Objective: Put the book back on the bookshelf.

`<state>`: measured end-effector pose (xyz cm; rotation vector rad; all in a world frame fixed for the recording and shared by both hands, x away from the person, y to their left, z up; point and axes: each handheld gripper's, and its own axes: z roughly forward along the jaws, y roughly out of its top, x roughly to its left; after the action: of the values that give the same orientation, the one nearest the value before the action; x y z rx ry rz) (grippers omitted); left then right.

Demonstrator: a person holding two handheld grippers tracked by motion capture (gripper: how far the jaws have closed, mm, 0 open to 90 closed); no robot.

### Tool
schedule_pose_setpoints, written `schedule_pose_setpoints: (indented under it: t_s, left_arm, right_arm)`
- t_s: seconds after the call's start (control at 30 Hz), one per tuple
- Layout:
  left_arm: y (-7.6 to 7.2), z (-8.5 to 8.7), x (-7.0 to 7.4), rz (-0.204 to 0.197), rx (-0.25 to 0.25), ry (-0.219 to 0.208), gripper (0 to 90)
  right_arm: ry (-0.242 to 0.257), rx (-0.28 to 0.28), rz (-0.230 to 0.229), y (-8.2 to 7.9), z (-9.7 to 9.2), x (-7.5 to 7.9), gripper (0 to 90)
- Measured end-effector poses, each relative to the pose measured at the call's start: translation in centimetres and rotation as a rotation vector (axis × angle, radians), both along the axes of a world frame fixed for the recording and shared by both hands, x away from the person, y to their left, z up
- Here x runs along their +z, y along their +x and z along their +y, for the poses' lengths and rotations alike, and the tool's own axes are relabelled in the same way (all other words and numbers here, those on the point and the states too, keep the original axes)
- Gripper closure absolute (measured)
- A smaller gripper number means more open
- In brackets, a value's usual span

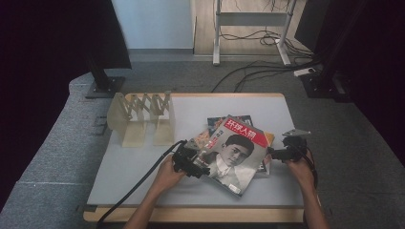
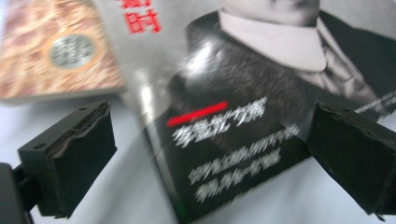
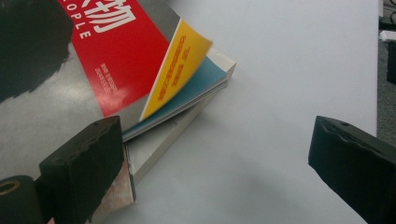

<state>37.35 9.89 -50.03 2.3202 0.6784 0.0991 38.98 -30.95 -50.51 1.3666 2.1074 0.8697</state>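
We see the magazine (image 1: 235, 155) atop the book pile (image 1: 265, 143) at mid-table; left gripper (image 1: 191, 163) and right gripper (image 1: 279, 153) flank it, jaws wide, holding nothing. The wooden rack (image 1: 143, 117) stands unfilled, so sorting has barely begun.

I'm looking at a lab or recording studio rather than a home. My white table (image 1: 143, 167) stands on grey carpet (image 1: 52, 148), flanked by black stands on heavy bases (image 1: 102, 86). Past its far edge, loose cables (image 1: 253, 71) trail across the floor beneath a metal desk frame (image 1: 250, 19). A wooden accordion file rack (image 1: 143, 117) occupies the far left corner.
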Motion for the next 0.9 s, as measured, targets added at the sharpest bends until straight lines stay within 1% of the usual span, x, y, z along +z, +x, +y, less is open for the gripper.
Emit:
schedule_pose_setpoints:
  t_s: [0.07, 0.1, 0.17, 0.2, 0.23, 0.27, 0.3, 0.33, 0.4, 0.43, 0.47, 0.53, 0.57, 0.67, 0.7, 0.77, 0.8, 0.9]
  left_arm:
    - [-0.2, 0.8, 0.1, 0.009, -0.005, 0.003, 0.0]
    - [-0.3, 1.0, 0.1, 0.014, -0.008, -0.003, 0.0]
    - [-0.5, 1.8, 0.1, 0.032, -0.014, -0.038, 0.0]
    - [-0.6, 2.1, 0.1, 0.033, -0.013, -0.047, 0.0]
    - [-0.8, 2.4, 0.1, 0.03, -0.009, -0.05, 0.0]
    - [-0.9, 2.7, 0.2, 0.02, -0.008, -0.044, 0.0]
    - [-1.1, 3.0, 0.2, 0.002, -0.008, -0.036, 1.4]
    - [-1.4, 3.2, 0.3, -0.023, -0.013, -0.028, 4.9]
    - [-1.9, 3.6, 0.3, -0.075, -0.024, -0.021, 16.8]
    - [-2.1, 3.7, 0.3, -0.092, -0.027, -0.014, 18.2]
    - [-2.3, 3.7, 0.3, -0.108, -0.034, -0.009, 22.3]
    - [-2.7, 3.8, 0.3, -0.143, -0.041, -0.003, 35.2]
    - [-2.7, 3.8, 0.3, -0.143, -0.041, -0.003, 40.2]
    - [-2.7, 3.9, 0.2, -0.139, -0.042, -0.002, 44.9]
    - [-2.6, 3.9, 0.1, -0.132, -0.049, -0.001, 50.8]
    - [-2.6, 3.8, 0.0, -0.131, -0.049, 0.001, 52.1]
    - [-2.6, 3.8, 0.0, -0.126, -0.054, 0.0, 54.3]
    - [-2.6, 3.7, -0.1, -0.127, -0.054, -0.001, 55.2]
  right_arm:
    - [0.002, 0.001, -0.001, -0.2, -0.2, 0.0, 3.2]
    - [0.004, 0.004, -0.001, -0.3, -0.2, 0.1, 3.2]
    - [0.008, 0.007, -0.002, -0.6, -0.3, 0.1, 3.3]
    - [0.008, 0.012, -0.003, -0.7, -0.3, 0.2, 3.2]
    - [0.01, 0.02, -0.005, -1.1, -0.2, 0.4, 3.2]
    - [0.01, 0.02, -0.005, -1.1, -0.2, 0.4, 3.2]
    - [0.009, 0.024, -0.007, -1.3, -0.2, 0.5, 3.2]
    - [0.011, 0.027, -0.009, -1.5, -0.2, 0.6, 3.3]
    - [0.015, 0.032, -0.013, -1.8, -0.3, 0.8, 3.2]
    - [0.017, 0.036, -0.014, -2.0, -0.2, 0.9, 3.2]
    - [0.018, 0.039, -0.016, -2.2, -0.2, 1.0, 3.2]
    - [0.017, 0.051, -0.016, -2.6, -0.1, 1.2, 3.3]
    - [0.016, 0.055, -0.017, -2.8, -0.1, 1.3, 3.3]
    - [0.018, 0.063, -0.014, -3.0, 0.0, 1.4, 3.4]
    - [0.019, 0.07, -0.014, -3.3, 0.1, 1.5, 3.5]
    - [0.021, 0.073, -0.014, -3.4, 0.1, 1.5, 3.6]
    - [0.025, 0.075, -0.012, -3.5, 0.1, 1.6, 3.6]
    - [0.032, 0.082, -0.012, -3.7, 0.2, 1.7, 3.6]
